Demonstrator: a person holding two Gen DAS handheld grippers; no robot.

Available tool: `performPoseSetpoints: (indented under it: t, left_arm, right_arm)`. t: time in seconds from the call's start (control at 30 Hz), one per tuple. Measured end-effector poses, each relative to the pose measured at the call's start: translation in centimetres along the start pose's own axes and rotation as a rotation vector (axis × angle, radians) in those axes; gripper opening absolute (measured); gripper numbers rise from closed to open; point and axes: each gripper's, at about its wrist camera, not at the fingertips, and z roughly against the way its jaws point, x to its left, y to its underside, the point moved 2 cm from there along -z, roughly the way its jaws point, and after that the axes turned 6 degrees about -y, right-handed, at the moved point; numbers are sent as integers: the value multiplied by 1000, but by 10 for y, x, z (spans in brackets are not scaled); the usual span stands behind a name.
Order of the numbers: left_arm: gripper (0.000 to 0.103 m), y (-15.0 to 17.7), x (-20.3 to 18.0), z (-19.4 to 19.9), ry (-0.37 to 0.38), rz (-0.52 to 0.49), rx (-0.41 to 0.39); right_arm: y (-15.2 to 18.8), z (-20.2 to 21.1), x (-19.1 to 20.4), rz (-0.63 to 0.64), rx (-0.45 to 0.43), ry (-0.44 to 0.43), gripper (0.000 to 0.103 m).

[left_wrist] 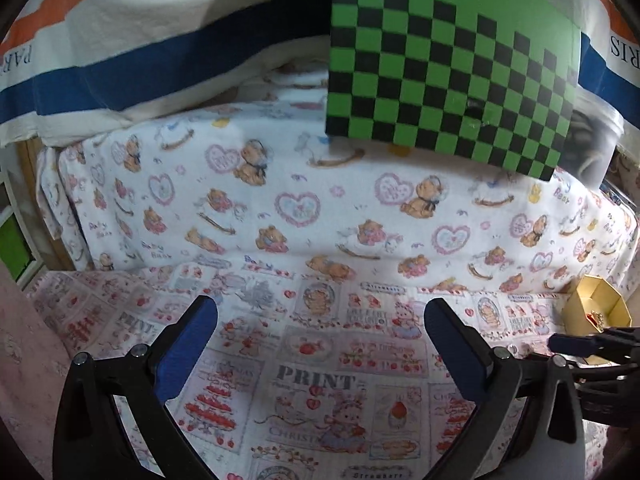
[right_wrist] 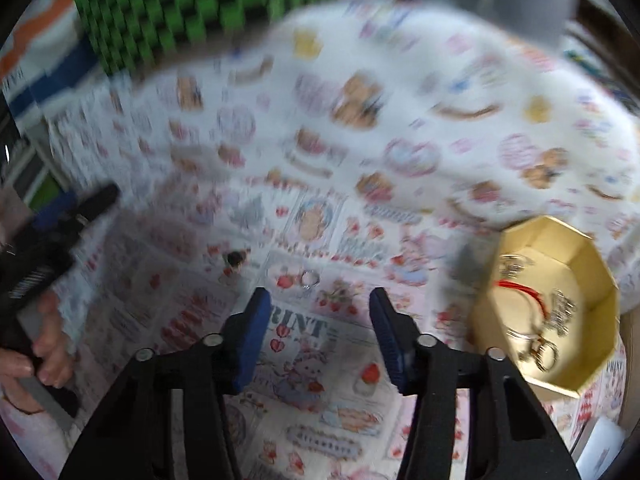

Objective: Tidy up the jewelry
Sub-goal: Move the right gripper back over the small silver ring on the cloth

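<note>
A gold octagonal box (right_wrist: 560,376) sits at the right on the printed cloth, holding several pieces: a red cord (right_wrist: 520,286), silver rings and a keyring (right_wrist: 540,350). The box also shows in the left wrist view (left_wrist: 576,304). A silver ring (right_wrist: 310,279) lies on the cloth just ahead of my right gripper (right_wrist: 318,306), which is open and empty. A small dark piece (right_wrist: 234,258) lies further left. My left gripper (left_wrist: 320,312) is open and empty over the cloth; it shows in the right wrist view (right_wrist: 72,208), hand-held. The right wrist view is motion-blurred.
A green and black checkered board (left_wrist: 448,68) leans at the back over a bear-print blanket (left_wrist: 280,184). A grey bag (left_wrist: 592,140) sits behind it at the right. A striped towel (left_wrist: 120,68) lies behind. A white object (right_wrist: 604,444) sits at bottom right.
</note>
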Motion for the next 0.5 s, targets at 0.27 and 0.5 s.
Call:
performPoseSetpoints:
  t: [0.27, 0.5]
  left_arm:
    - [103, -1, 9, -5, 20, 43, 21]
    - [103, -2, 12, -3, 36, 49, 17]
  right_arm:
    - [-11, -24, 5, 33, 13, 32, 33]
    - [-16, -33, 11, 58, 2, 55, 27]
